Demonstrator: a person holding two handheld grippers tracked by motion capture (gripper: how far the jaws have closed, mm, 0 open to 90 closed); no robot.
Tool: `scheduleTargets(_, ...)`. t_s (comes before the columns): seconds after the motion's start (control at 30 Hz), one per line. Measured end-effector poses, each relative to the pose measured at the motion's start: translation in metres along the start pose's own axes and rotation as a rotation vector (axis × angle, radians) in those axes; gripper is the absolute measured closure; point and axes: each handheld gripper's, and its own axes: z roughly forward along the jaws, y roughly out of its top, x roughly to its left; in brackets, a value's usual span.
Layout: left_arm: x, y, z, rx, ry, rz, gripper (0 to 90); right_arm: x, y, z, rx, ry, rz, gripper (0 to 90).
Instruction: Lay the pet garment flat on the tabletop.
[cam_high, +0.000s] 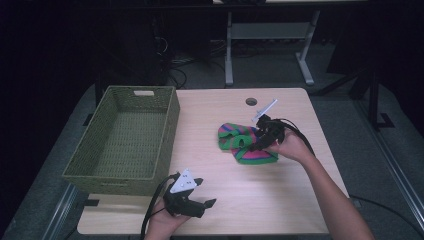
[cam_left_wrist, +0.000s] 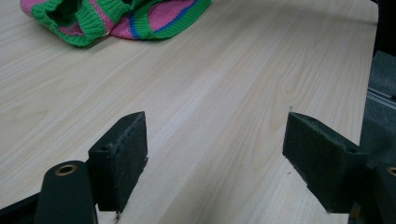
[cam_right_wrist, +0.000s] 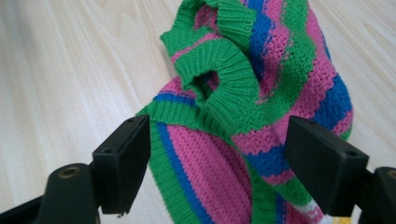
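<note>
While two tongs gape, one striped knit (cam_high: 245, 142), one basket (cam_high: 127, 142).

Green woven basket (cam_high: 125, 145) on left of light wooden table (cam_high: 280, 195), desk legs (cam_high: 229, 55) behind

Crumpled in a loose heap on the pale wood table (cam_high: 280, 200): a knitted garment (cam_high: 243, 142) striped in pink, green and blue, edged with ribbed green cuffs. Lying right of centre, well apart from the green woven basket (cam_high: 165, 145) at the left side. Folded over itself, one ribbed opening gaping upward. Seen close between the wide-spread jaws of the right hand-held gripper (cam_right_wrist: 217, 163), not clamped.
</note>
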Motion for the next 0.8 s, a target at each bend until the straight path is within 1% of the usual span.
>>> scheduleTargets(0.07, 0.000, 0.000, 0.000, 0.006, 0.000, 0.006, 21.7, -0.001, 0.002, 0.005, 0.014, -0.003, 0.000, 22.9)
scheduleTargets(0.17, 0.000, 0.001, 0.000, 0.002, 0.000, 0.017, 21.7, -0.003, 0.004, 0.012, 0.025, -0.013, 0.003, 23.3)
scheduleTargets(0.2, 0.000, 0.000, 0.000, 0.002, -0.001, 0.007, 21.7, -0.003, 0.005, 0.014, 0.029, -0.015, 0.003, 23.7)
scheduleTargets(0.33, -0.001, 0.000, 0.000, 0.005, -0.004, 0.011, 21.7, -0.004, 0.008, 0.026, 0.067, -0.028, -0.001, 25.2)
scheduleTargets(0.4, 0.000, 0.000, 0.000, -0.001, -0.004, 0.009, 21.7, -0.004, 0.008, 0.033, 0.086, -0.036, 0.012, 27.6)
scheduleTargets(0.43, 0.000, 0.000, 0.000, 0.001, -0.005, 0.008, 21.7, -0.004, 0.008, 0.035, 0.097, -0.041, 0.005, 28.6)
scheduleTargets(0.53, -0.001, 0.000, 0.001, 0.008, -0.005, 0.012, 21.7, -0.004, 0.008, 0.043, 0.125, -0.067, -0.005, 31.3)
scheduleTargets(0.67, -0.001, 0.001, 0.001, 0.004, -0.007, 0.011, 21.7, 0.000, 0.009, 0.045, 0.128, -0.116, -0.019, 35.6)
scheduleTargets(0.7, -0.002, 0.001, 0.001, 0.006, -0.007, 0.011, 21.7, 0.004, 0.010, 0.046, 0.135, -0.139, -0.037, 37.2)
scheduleTargets(0.73, -0.002, 0.001, 0.002, 0.010, -0.007, 0.014, 21.7, 0.005, 0.010, 0.046, 0.140, -0.149, -0.046, 38.7)
scheduleTargets(0.8, -0.002, 0.001, 0.002, 0.008, -0.007, 0.015, 21.7, 0.006, 0.010, 0.046, 0.143, -0.163, -0.040, 44.5)
